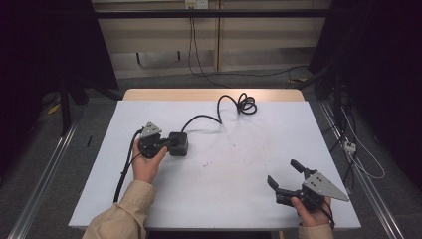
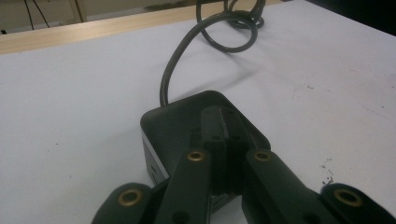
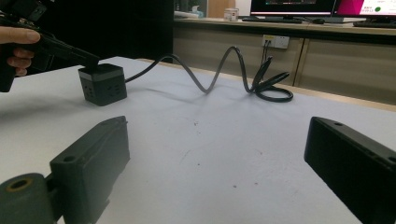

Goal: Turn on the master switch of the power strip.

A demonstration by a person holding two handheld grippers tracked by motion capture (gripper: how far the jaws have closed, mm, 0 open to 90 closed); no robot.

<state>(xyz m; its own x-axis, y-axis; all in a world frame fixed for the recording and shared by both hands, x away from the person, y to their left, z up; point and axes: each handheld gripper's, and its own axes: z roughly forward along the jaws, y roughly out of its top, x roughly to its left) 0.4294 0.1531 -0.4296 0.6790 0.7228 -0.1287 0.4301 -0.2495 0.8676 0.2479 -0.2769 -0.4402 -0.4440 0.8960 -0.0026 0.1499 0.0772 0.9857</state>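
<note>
Socket cube (image 3: 102,83) faces show from right gripper view.

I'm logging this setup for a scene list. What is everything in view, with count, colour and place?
power cube: one, black, left half of the table, under the left gripper's tips
cable: one, black, runs from the cube to a coil near the far edge
table: one, white top, wooden far edge
wall socket: one, white, on the cabinet behind
left gripper: one, black, fingers shut, resting on the cube's top
right gripper: one, black, fingers open, near right corner
hands: two, beige sleeves
</note>
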